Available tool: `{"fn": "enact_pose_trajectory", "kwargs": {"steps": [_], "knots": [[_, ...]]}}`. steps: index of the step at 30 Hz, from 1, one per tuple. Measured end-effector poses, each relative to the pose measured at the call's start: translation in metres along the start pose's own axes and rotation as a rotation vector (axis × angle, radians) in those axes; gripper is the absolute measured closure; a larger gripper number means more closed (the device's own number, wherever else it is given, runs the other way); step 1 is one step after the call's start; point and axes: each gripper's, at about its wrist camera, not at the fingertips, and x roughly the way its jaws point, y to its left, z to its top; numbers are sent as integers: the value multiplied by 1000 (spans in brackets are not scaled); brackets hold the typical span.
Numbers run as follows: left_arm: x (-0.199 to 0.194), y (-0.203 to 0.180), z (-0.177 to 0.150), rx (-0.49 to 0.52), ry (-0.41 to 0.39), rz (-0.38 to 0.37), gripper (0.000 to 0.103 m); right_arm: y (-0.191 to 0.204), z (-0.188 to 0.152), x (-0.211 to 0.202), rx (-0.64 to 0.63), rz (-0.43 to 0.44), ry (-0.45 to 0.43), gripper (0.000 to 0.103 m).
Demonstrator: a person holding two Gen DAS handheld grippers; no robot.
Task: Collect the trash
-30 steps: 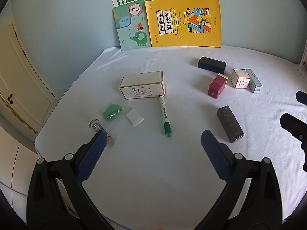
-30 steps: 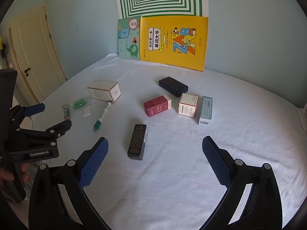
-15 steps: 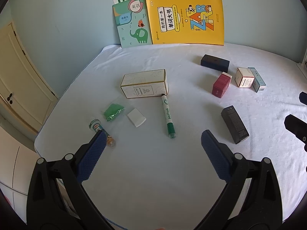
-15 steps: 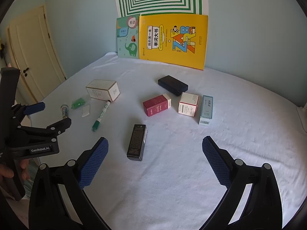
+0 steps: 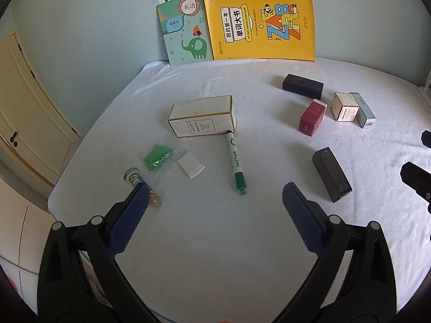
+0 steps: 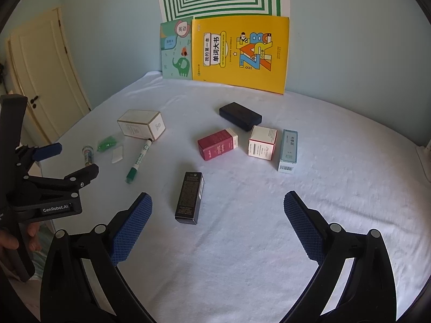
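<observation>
My left gripper (image 5: 212, 210) hangs spread wide and empty over the near white sheet (image 5: 204, 255); my right gripper (image 6: 216, 223) is likewise spread and empty. The likeliest trash lies just beyond my left pad: a crumpled green plastic wrapper (image 5: 157, 157) with a small white paper scrap (image 5: 190, 165) just right of it, nearer my left gripper. A small glass vial (image 5: 140, 184) sits partly behind that pad. The green-capped white marker (image 5: 235, 162) runs near-to-far to the right, touching the cream cardboard box (image 5: 202, 119).
</observation>
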Motion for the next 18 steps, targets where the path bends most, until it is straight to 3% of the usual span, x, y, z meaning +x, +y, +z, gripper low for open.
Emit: {"fn": "enact_pose_trajectory", "kwargs": {"steps": [18], "knots": [[2, 0, -1, 0, 11, 4, 6, 2, -2, 0, 7, 1, 2, 6]]}}
